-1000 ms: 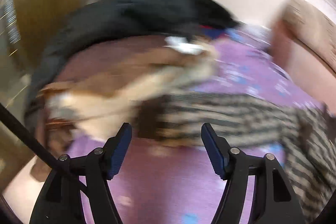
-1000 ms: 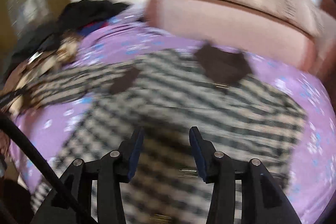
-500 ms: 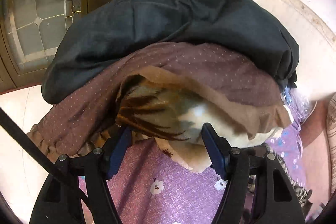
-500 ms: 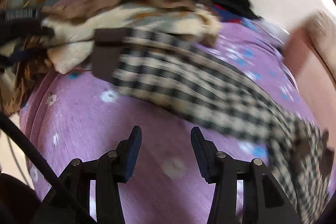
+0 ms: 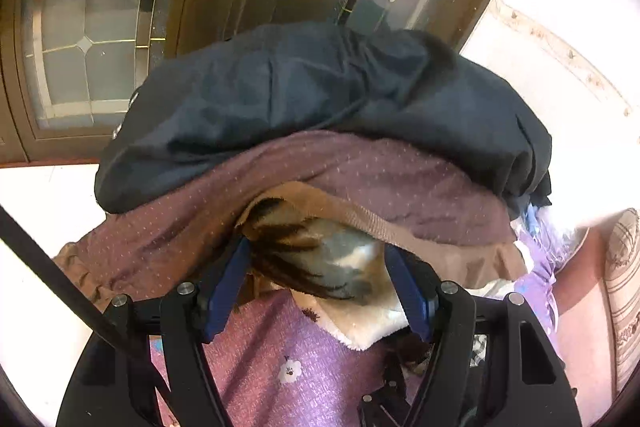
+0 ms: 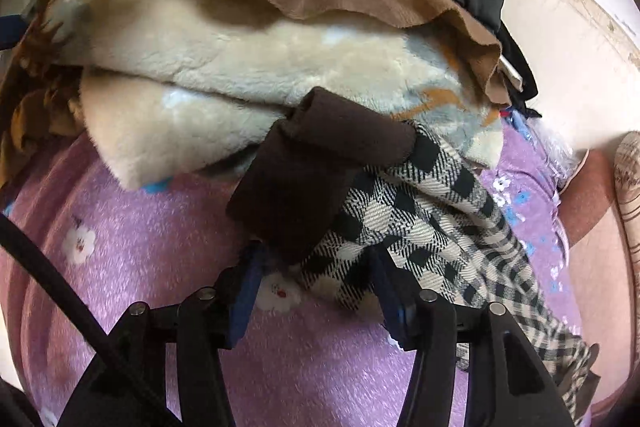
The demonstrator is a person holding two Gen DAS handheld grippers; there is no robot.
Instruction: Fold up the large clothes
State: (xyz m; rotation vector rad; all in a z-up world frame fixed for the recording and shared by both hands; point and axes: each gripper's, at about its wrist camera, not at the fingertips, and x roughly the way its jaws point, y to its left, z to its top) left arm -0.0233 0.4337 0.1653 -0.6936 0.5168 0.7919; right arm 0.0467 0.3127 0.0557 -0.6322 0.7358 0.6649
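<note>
Both grippers have pushed in closer to the laundry heap than half a second ago, and the right wrist view has gone from blurred to sharp. Under the right gripper [image 6: 318, 279] lies the checked garment [image 6: 436, 227], a coarse twill weave in black and cream squares, ending in a soft dark brown cuff [image 6: 312, 179] that is folded back on itself. Its long axis runs from the cuff at 11 o'clock down toward 5 o'clock across the bedsheet [image 6: 160, 259], a lilac sheet printed with small white flowers. The right jaws stand wide apart, straddling the lower cuff edge and the checked cloth beside it, gripping nothing. The cuff's upper end is tucked against a thick cream fleece blanket [image 6: 240, 67] in two stacked folds, plush, with grey and orange patches.

Over in the left wrist view, the left gripper [image 5: 316, 283] is also spread wide, its blue pads either side of a fleece fold [image 5: 320, 259] streaked brown and grey; it is not clamped. Above at 12 o'clock sit a tan cloth edge [image 5: 400, 227], a mauve dotted fabric [image 5: 360, 179] and a rounded dark navy garment [image 5: 320, 99]. Behind the heap stands a wooden door with leaded glass [image 5: 80, 39]
</note>
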